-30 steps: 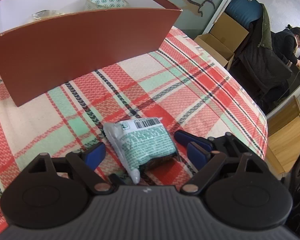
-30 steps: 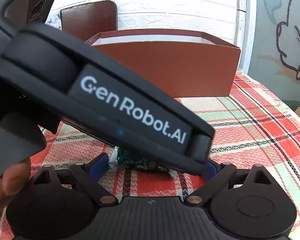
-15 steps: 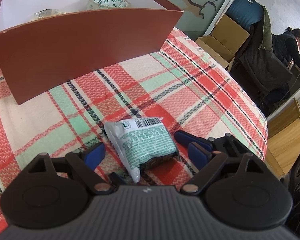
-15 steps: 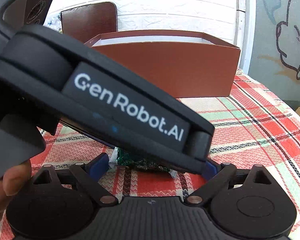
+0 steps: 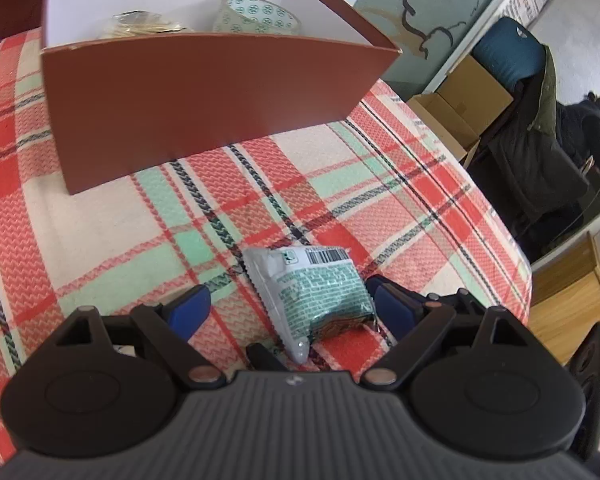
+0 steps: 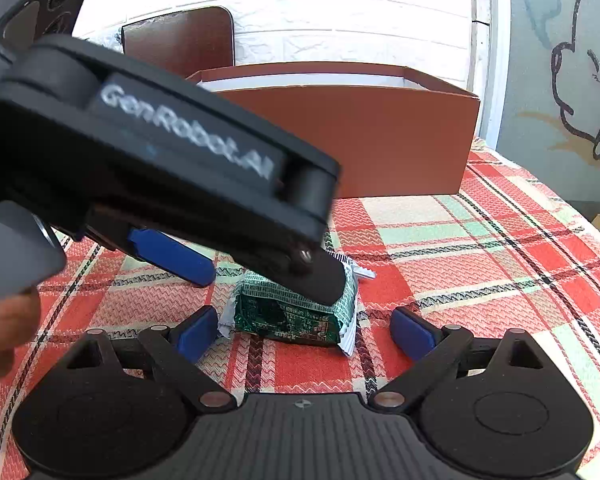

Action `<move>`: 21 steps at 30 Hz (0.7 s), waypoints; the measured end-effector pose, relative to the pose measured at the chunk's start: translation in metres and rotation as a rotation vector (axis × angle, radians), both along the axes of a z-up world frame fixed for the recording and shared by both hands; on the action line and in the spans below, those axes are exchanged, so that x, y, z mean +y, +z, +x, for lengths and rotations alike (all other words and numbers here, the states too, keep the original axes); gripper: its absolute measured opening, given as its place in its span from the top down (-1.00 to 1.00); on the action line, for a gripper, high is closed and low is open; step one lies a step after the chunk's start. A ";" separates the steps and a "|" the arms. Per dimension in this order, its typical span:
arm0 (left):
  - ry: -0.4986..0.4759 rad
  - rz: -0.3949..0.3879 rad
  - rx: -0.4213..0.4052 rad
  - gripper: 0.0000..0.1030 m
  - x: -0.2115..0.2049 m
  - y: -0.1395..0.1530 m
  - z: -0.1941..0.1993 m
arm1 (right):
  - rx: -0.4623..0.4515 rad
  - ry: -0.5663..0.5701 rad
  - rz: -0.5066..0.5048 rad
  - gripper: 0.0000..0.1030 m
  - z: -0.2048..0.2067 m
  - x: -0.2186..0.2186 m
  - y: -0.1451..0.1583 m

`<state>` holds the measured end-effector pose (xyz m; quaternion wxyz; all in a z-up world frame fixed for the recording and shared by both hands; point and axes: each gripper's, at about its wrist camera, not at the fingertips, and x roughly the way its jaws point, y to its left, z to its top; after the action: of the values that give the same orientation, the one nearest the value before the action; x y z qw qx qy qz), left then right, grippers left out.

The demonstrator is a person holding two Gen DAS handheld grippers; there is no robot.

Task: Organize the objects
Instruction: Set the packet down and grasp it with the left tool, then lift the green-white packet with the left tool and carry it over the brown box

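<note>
A small green-and-white snack packet [image 5: 316, 290] with a barcode lies on the plaid cloth [image 5: 112, 232]. My left gripper [image 5: 288, 308] is open around it, its right pad touching the packet's side. In the right wrist view the packet [image 6: 292, 312] lies between the open pads of my right gripper [image 6: 300, 334], and the left gripper [image 6: 260, 264] reaches over it from the left, one finger on its top. A brown open box [image 5: 204, 96] stands beyond, holding a patterned tape roll [image 5: 256, 16] and a clear wrapped item [image 5: 140, 28].
The box [image 6: 380, 140] shows ahead in the right wrist view, with a dark brown chair back [image 6: 180, 40] behind it. Past the table's right edge are cardboard boxes [image 5: 456, 100], a chair with a dark coat [image 5: 528, 128] and a seated person [image 5: 596, 128].
The left gripper has risen and shifted left, so the packet now lies against its right pad. In the right wrist view it no longer hides the packet. The right gripper stayed open.
</note>
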<state>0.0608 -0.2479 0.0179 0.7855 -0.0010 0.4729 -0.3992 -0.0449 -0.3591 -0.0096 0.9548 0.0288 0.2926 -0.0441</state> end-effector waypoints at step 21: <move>-0.019 -0.003 0.006 0.13 -0.009 0.001 0.000 | -0.068 0.020 -0.069 0.12 -0.009 0.004 0.008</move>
<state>0.0612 -0.2570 0.0185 0.7803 0.0012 0.4745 -0.4074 -0.0542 -0.3553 -0.0014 0.9650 -0.0055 0.2586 -0.0437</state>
